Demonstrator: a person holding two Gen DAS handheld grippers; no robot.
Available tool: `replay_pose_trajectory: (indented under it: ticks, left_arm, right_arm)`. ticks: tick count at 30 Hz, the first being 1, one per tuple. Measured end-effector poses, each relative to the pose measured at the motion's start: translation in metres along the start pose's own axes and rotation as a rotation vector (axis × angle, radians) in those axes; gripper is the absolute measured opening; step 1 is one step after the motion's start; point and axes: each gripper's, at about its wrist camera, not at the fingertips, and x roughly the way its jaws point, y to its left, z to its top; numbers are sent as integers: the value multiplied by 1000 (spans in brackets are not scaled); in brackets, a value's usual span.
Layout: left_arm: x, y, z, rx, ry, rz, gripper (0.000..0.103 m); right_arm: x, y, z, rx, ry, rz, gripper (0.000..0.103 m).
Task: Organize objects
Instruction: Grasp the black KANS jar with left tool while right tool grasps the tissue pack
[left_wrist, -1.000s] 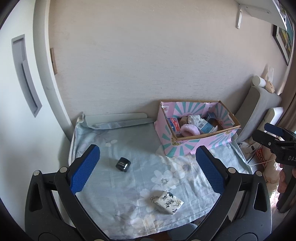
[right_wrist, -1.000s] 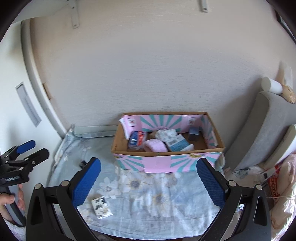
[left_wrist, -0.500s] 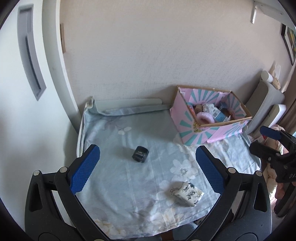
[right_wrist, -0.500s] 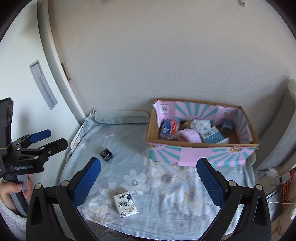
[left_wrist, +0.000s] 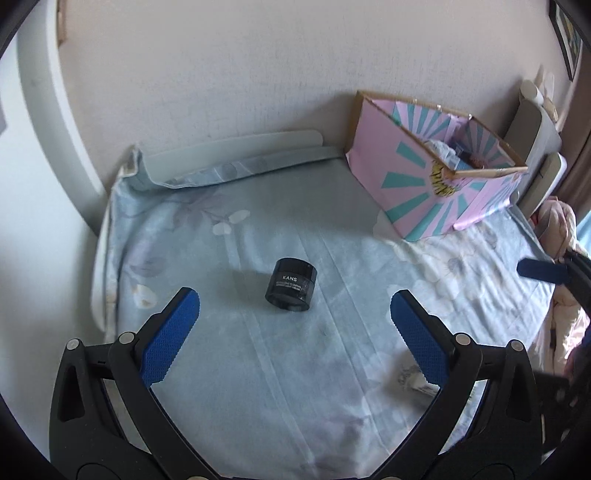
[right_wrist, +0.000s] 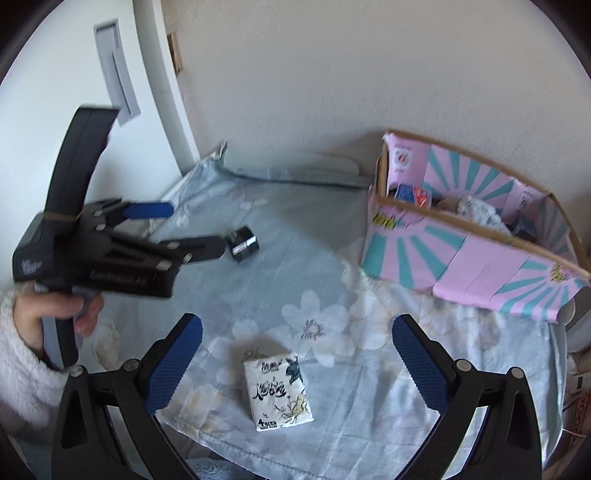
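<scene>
Left gripper (left_wrist: 294, 325) wide open above jar (left_wrist: 291, 284)

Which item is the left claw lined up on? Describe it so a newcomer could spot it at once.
Start from the pink-and-teal cardboard box at the back of the blue floral cloth. On the open cloth to its left sits a small round black jar labelled KANS, ahead of the open left claw. It is dark and cylindrical, unlike the flat white printed tissue pack.
</scene>
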Motion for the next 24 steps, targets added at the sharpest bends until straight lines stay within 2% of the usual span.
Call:
replay_pose_trajectory:
  ticks: [4, 6, 7, 9, 13, 14, 16, 20, 24]
  left_arm:
    - [26, 5, -1, 5, 10, -13, 92]
    - [38, 8, -2, 7, 21, -28, 84]
    - [43, 8, -2, 10, 29, -40, 76]
    - [50, 8, -3, 18, 41, -40, 73]
    - [55, 7, -5, 27, 35, -40, 64]
    - [56, 7, -5, 29, 34, -37, 62]
    - [59, 6, -5, 34, 35, -39, 50]
    - [63, 0, -4, 67, 43, -15, 36]
    - [63, 0, -3, 71, 44, -12, 36]
  right_arm:
    - [25, -1, -20, 12, 34, 25, 95]
    - [34, 0, -26, 10, 45, 31, 88]
    - [37, 1, -29, 7, 51, 34, 87]
    - [45, 5, -35, -13, 57, 41, 76]
    - [51, 17, -40, -83, 65, 34, 71]
    - [52, 20, -41, -105, 61, 33, 67]
    - [53, 22, -41, -124, 65, 30, 63]
    - [60, 21, -42, -130, 89, 30, 45]
    - [61, 22, -42, -154, 87, 15, 43]
